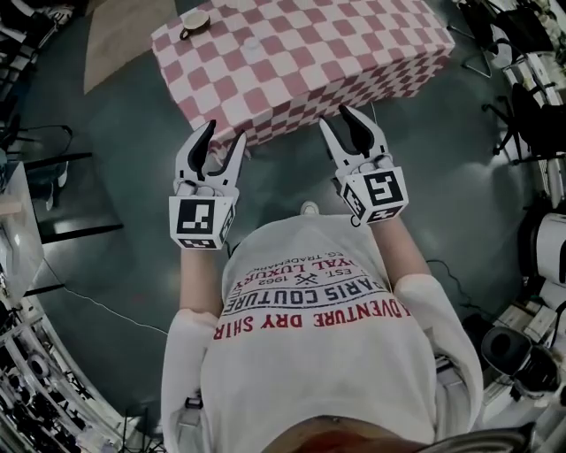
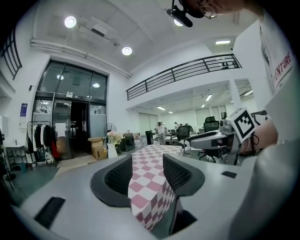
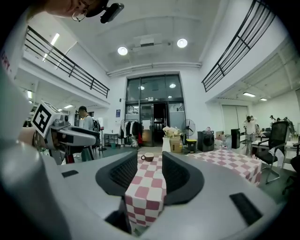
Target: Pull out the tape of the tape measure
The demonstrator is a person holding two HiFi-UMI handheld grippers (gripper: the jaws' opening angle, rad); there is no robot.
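We hold the left gripper [image 1: 225, 133] and the right gripper [image 1: 333, 116] side by side at the near edge of the checked table [image 1: 301, 62] — each with its jaws apart and nothing between them. A cup [image 1: 195, 21] stands near the table's far corner. The tape measure we cannot make out in any view.

Head view looks steeply down from above the person; both gripper views look level along their jaws — all share the bench [image 1: 301, 62].
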